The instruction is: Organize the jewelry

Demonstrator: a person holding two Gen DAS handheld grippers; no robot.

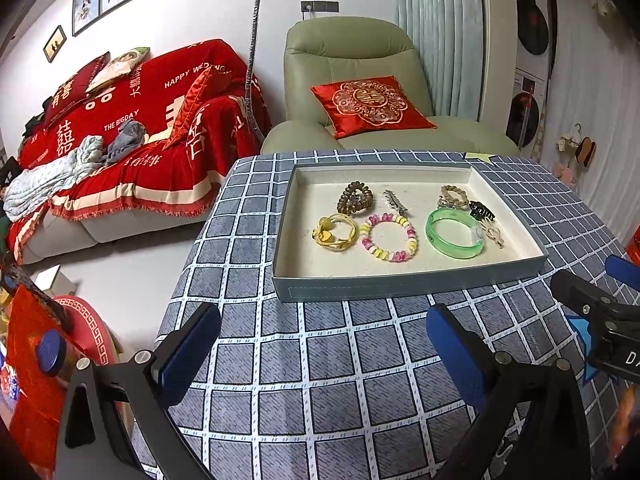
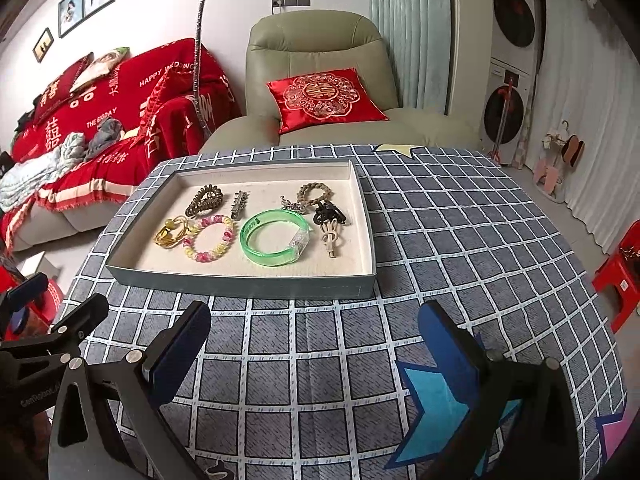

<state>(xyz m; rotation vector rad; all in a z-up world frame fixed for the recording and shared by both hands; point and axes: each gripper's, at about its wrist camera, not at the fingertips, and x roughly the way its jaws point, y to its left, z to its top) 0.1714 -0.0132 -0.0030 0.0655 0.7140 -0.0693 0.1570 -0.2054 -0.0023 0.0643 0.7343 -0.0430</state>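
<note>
Above the checked tablecloth [image 2: 320, 360], left gripper [image 1: 324, 344] and right gripper [image 2: 316, 340] both hang wide apart, holding nothing. Beyond them every visible piece — green bangle [image 2: 274, 236], beaded bracelet [image 2: 209, 243], clips (tangled at the right) — lies inside the tray [image 2: 240, 282], so the work looks nearly done.

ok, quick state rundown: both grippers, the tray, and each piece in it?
left gripper: open, holding nothing
right gripper: open, holding nothing
tray: lidless, flat on table
green bangle: lying flat
beaded bracelet: flat, closed loop
yellow bracelet: flat, beside beaded bracelet
black claw clip: shut, overlapping white clip
</note>
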